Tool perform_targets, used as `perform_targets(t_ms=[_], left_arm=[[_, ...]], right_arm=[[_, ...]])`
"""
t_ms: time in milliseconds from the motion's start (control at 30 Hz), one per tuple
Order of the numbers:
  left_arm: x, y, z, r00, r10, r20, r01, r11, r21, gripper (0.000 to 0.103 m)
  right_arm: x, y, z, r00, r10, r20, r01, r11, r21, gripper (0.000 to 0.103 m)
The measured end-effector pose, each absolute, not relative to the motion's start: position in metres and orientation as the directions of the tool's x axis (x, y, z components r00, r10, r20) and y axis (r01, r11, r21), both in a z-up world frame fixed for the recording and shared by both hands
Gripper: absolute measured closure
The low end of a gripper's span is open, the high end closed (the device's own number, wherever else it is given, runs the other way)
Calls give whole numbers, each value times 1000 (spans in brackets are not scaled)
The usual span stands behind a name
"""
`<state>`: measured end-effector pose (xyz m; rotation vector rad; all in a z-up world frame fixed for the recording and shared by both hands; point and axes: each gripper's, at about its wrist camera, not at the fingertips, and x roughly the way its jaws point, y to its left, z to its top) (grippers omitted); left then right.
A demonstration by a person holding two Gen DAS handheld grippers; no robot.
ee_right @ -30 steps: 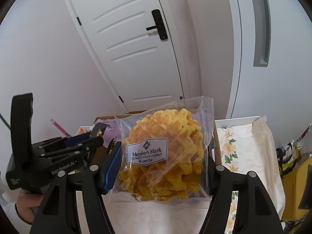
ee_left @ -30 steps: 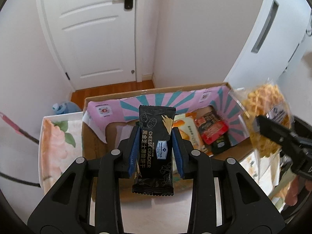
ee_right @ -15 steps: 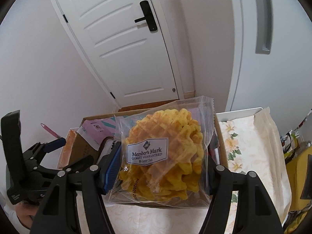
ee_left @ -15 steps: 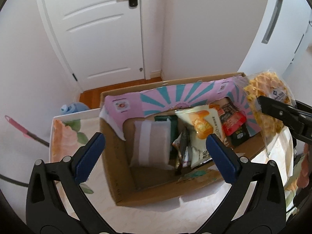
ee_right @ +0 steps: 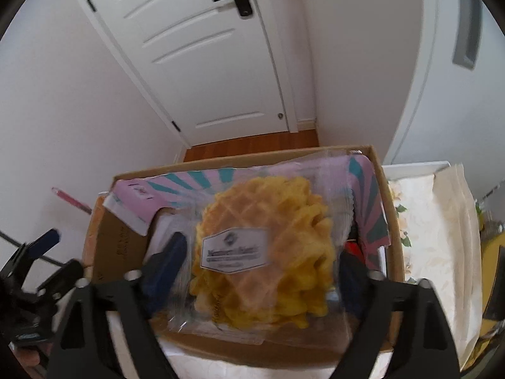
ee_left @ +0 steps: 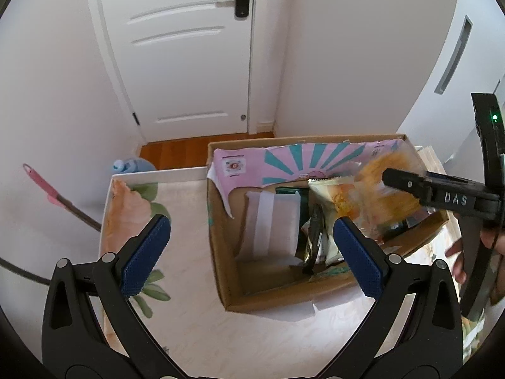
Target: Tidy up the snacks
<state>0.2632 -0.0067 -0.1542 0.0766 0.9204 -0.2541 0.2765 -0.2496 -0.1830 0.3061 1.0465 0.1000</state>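
A cardboard box with a pink and teal flap holds several snack packs, among them the black cheese cracker pack standing on edge. My left gripper is open and empty, just in front of the box's left half. My right gripper is shut on a clear bag of yellow waffles and holds it over the box. The bag of waffles and the right gripper show blurred in the left wrist view, above the box's right side.
The box stands on a table with a floral cloth. A white door and wood floor lie behind. A pink-handled tool leans at left. A blue bottle sits on the floor beyond the table.
My left gripper opened and let the black cracker pack drop into the box, then drew back left. My right gripper carried the waffle bag forward and down over the box.
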Motion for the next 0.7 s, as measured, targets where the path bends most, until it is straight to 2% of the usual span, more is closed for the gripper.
perform_targets(t_ms=[400,700], left_arm=[[237,-1,-136,622,-182,-762,241,970,-35,1],[190,-7,-95,697,-160,-699,187,982,-39,1]], right_arm=[[245,-276,-163,584,191,-789,112,944,311,17],[207,-274,-120,655,185,-733,28,963,269,17]])
